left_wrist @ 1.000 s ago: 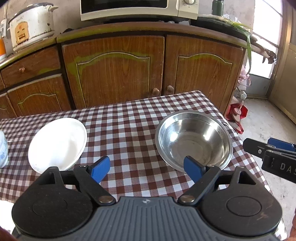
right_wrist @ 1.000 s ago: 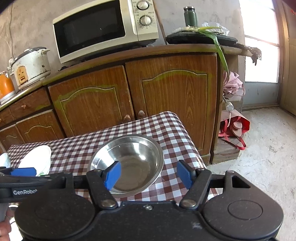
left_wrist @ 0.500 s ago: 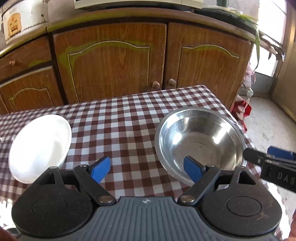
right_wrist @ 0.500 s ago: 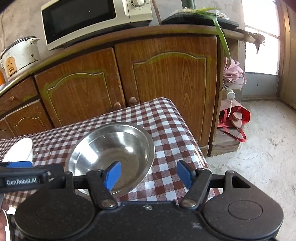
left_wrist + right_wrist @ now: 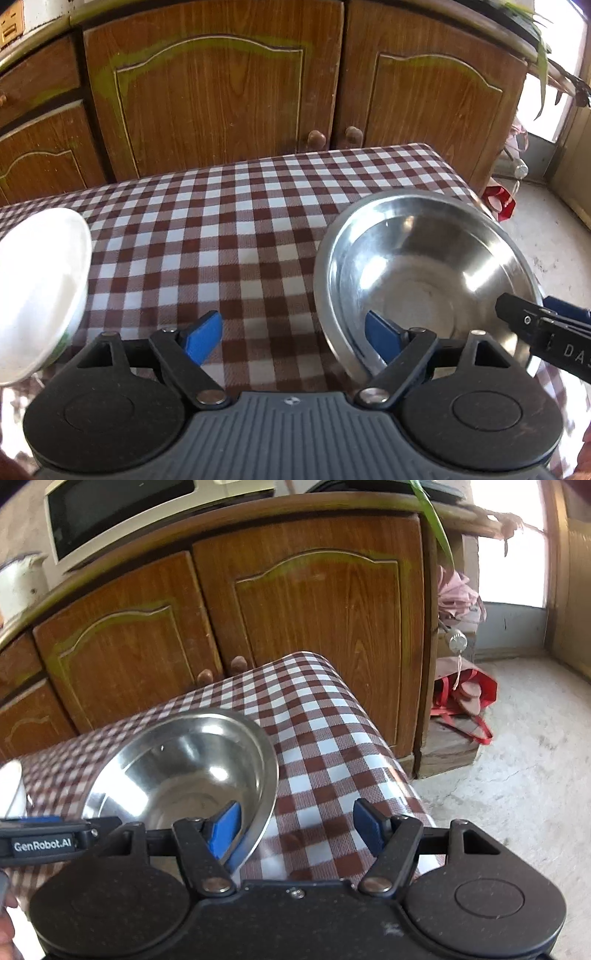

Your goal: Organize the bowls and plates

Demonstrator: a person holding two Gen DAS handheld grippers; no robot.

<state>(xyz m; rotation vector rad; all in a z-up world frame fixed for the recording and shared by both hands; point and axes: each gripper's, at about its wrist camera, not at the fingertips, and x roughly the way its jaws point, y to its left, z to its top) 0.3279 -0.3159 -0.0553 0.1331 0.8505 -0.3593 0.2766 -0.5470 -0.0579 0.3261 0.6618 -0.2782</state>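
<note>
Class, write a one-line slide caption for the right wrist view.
Open right gripper straddles the steel bowl rim on a checked tablecloth.

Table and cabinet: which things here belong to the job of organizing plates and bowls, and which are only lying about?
For the job:
- steel bowl, on the checked table
- white dish, at the table's left
- left claw, open
- right claw, open, one finger inside the bowl's rim

Lying about:
- microwave
- white pot
- red bag, on the floor
</note>
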